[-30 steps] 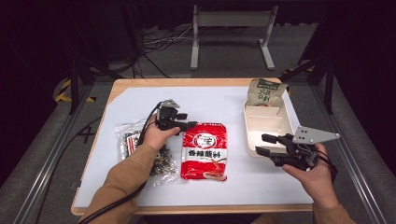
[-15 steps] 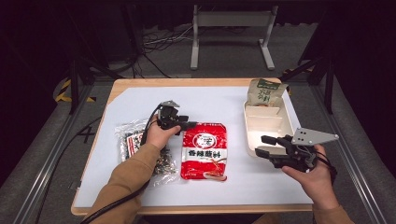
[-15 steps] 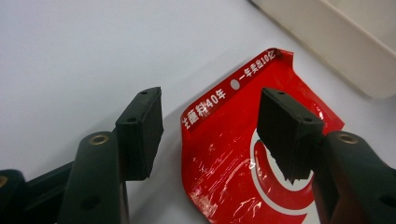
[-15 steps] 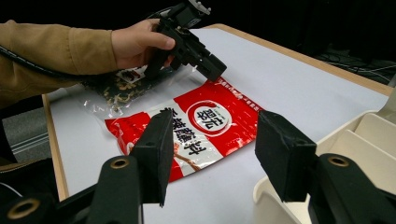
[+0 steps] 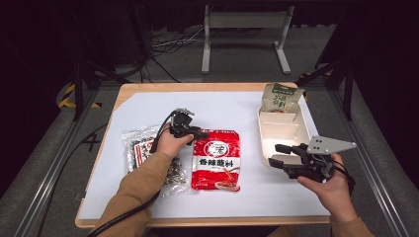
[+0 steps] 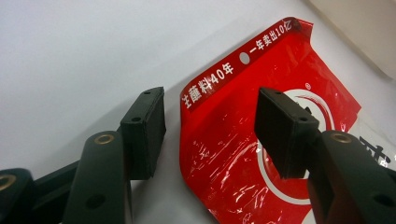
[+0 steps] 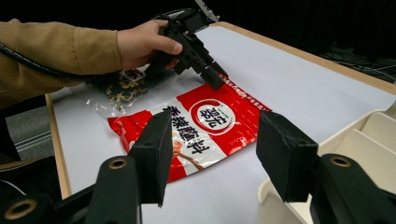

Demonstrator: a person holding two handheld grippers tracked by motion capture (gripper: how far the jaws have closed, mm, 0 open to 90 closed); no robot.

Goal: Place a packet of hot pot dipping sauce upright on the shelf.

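Note:
A red noodle packet (image 5: 216, 159) lies flat on the white table cover. My left gripper (image 5: 201, 133) is open at the packet's far left corner. In the left gripper view the gripper (image 6: 210, 126) has one jaw over the red packet (image 6: 243, 144) and the other over the bare cover. My right gripper (image 5: 274, 154) is held open above the table, between the packet and a white compartment tray (image 5: 296, 129). The right gripper view looks between the open gripper (image 7: 212, 149) at the red packet (image 7: 201, 126) and at the left gripper (image 7: 212, 77).
A clear bag of dark bits (image 5: 141, 148) lies under the left forearm, left of the packet. A beige and green pouch (image 5: 279, 97) stands in the tray's far end. The tray's near compartments (image 7: 373, 135) hold nothing. Bare white cover (image 5: 222, 108) stretches behind the packet.
My right gripper has edged a little to the left, toward the red packet. The left gripper stays at the packet's corner.

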